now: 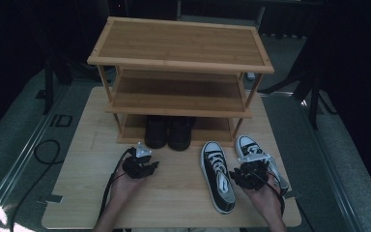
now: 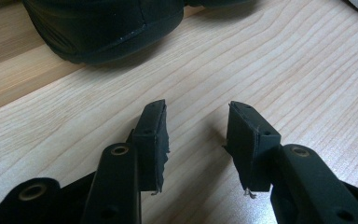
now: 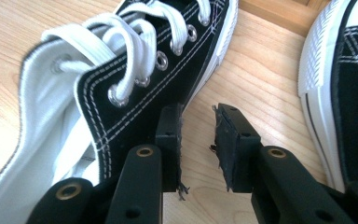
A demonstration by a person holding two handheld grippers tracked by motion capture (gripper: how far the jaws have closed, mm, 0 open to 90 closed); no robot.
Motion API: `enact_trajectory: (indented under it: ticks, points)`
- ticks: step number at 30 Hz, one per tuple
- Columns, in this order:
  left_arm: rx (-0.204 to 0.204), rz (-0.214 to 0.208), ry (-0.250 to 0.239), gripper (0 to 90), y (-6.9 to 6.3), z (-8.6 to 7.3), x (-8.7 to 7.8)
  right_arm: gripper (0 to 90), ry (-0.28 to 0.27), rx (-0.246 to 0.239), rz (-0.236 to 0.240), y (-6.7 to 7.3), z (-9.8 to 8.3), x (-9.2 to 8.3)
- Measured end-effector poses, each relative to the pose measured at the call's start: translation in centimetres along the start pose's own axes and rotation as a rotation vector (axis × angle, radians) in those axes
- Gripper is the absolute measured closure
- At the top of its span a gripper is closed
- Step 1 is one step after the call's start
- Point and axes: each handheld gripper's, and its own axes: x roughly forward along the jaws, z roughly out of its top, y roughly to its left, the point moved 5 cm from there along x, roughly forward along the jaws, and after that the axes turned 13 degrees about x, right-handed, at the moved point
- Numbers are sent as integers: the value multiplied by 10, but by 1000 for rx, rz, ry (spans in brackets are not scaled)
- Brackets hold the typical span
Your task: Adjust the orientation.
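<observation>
Right gripper view: jaws of right gripper (image 3: 196, 145) apart, empty, beside sneaker (image 3: 121, 88) at table's (image 1: 174, 193) near right. Light, soft canvas; best pinched at collar. Left gripper (image 2: 196, 140) open, idle.

Parted right gripper (image 3: 198, 140) between two sneakers (image 3: 135, 79).
</observation>
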Motion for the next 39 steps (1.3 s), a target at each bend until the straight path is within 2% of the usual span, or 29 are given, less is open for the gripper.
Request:
enact_trajectory:
  ticks: [3,6,14,17,21,27,31,33,36,39]
  points:
    - [2,0,2,584,0,0,0,699,17,14,5,3,4,-5]
    - [3,1,2,584,0,0,0,694,19,-14,7,7,8,-12]
    - [4,4,2,583,0,0,0,665,24,-56,54,20,14,-28]
    - [6,7,4,583,0,0,0,647,30,-76,72,26,13,-31]
    - [4,4,2,583,0,0,0,635,49,-103,75,33,13,-32]
    - [7,6,4,582,0,0,0,660,82,-122,63,35,13,-24]
    - [7,6,4,583,0,0,0,670,103,-130,24,34,11,-16]
    - [7,5,4,582,0,0,0,704,116,-135,31,35,11,-11]
    - [6,3,2,582,0,0,0,774,116,-144,21,33,13,-15]
    - [7,4,4,582,0,0,0,802,125,-151,-4,28,14,-19]
